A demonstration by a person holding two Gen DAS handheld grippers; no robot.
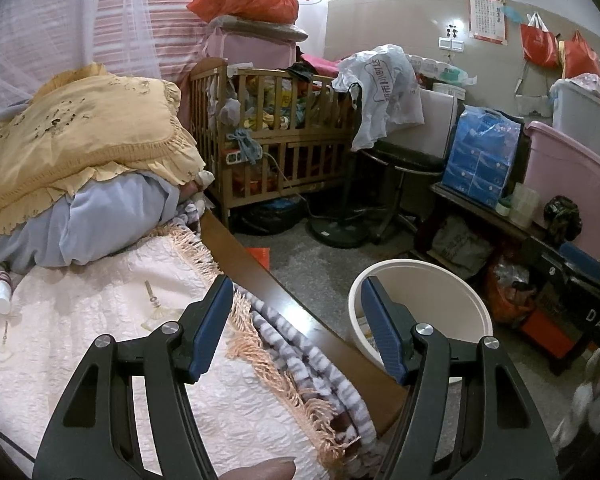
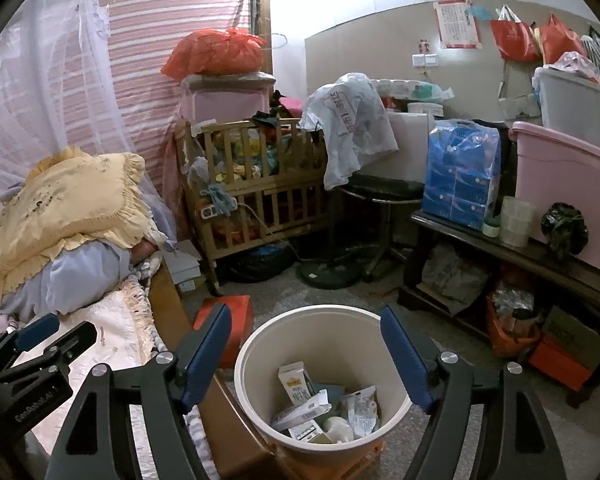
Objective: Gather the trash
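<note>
The cream trash bin (image 2: 324, 376) stands on the floor just beside the wooden edge of the bed (image 2: 168, 300), and it holds a small milk carton (image 2: 296, 384), flat boxes and crumpled wrappers (image 2: 360, 404). The right gripper (image 2: 306, 356) hangs above the bin with its blue fingers (image 2: 208, 356) spread wide and nothing between them. The left gripper (image 1: 298, 328) hovers over the bed's fringed cream cover (image 1: 100, 320), fingers apart and empty. A small white tube (image 1: 3, 298) lies on that cover near the yellow pillow (image 1: 80, 136). A wooden crib (image 2: 256, 184) stands behind.
</note>
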